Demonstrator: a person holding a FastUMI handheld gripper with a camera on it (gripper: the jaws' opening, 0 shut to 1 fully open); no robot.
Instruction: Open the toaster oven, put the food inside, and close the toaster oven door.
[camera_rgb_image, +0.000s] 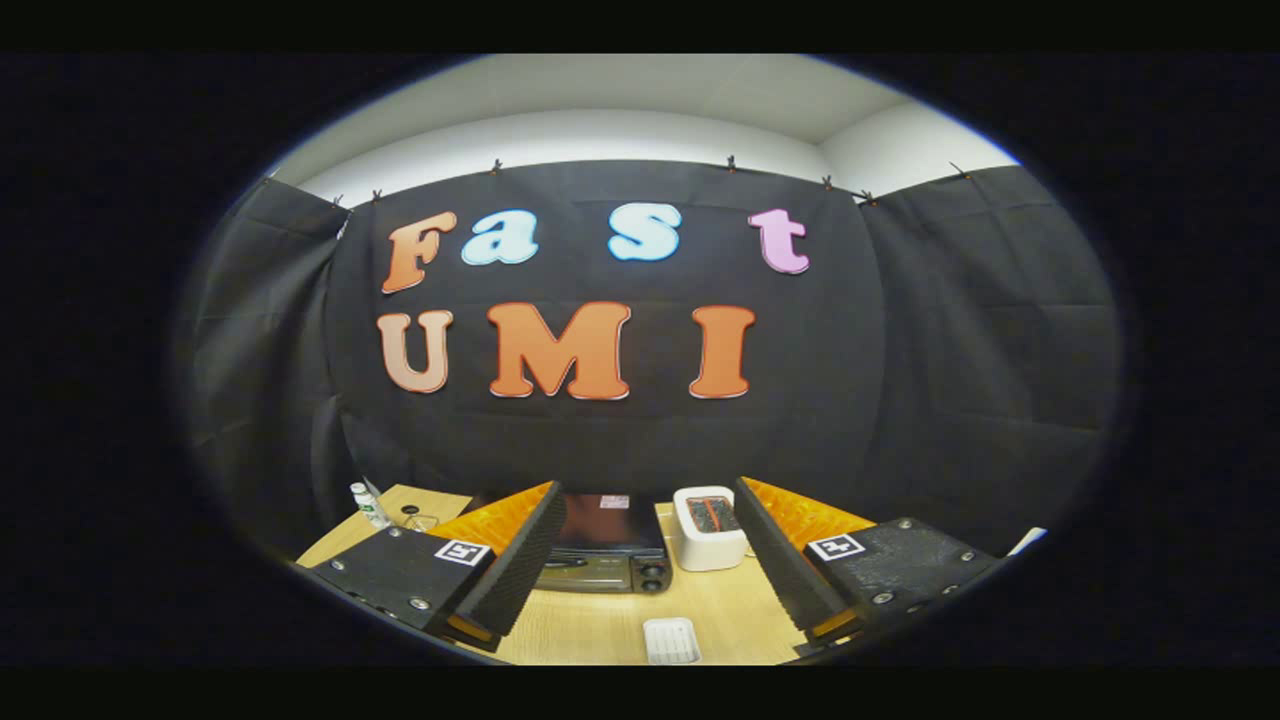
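A dark toaster oven (608, 552) stands on the wooden table (720, 610), seen from above between and beyond my fingers, its door closed and its knobs facing me. My gripper (645, 560) hangs high over the table, open wide, with nothing between its fingers. Closer to me than the oven, a small white ridged tray (670, 640) lies on the table; I cannot tell what it holds.
A white slot toaster (710, 528) stands just right of the oven. At the table's far left corner are a small bottle (369, 504) and a thin wire stand (412, 516). Black cloth walls close the booth behind and on both sides.
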